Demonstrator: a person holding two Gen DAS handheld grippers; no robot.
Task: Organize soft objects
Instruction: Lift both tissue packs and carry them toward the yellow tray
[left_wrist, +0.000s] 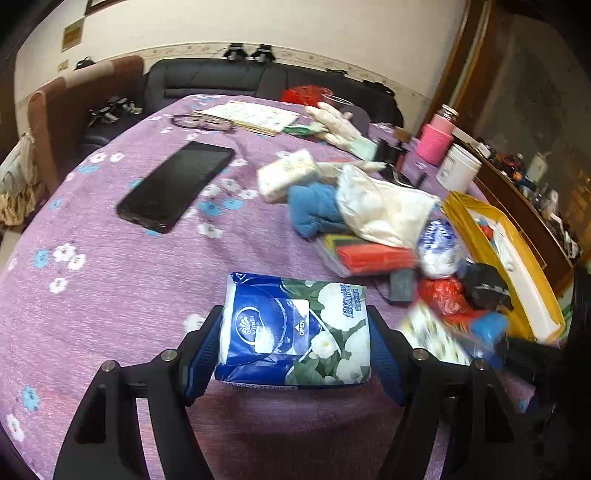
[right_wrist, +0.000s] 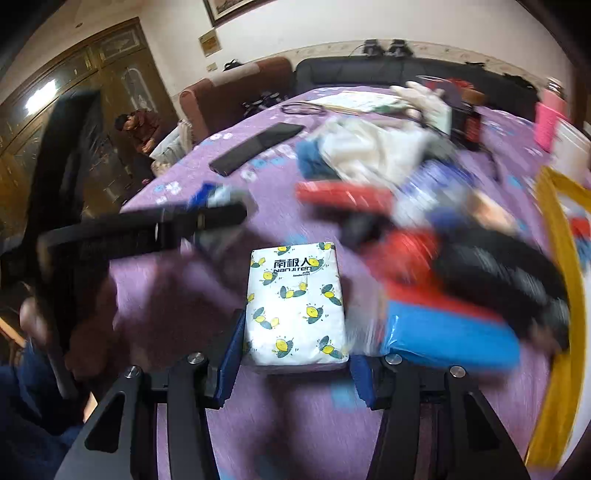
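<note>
Sitting clamped between left tongs (left_wrist: 295, 347): blue tissue pack (left_wrist: 295, 328).

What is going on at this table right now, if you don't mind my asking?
A person is sorting soft things with two handheld tools. The left claw grips a blue floral tissue pack, and the right claw grips a white lemon-print tissue pack. More soft items lie piled beside a yellow box on the purple tablecloth.
</note>
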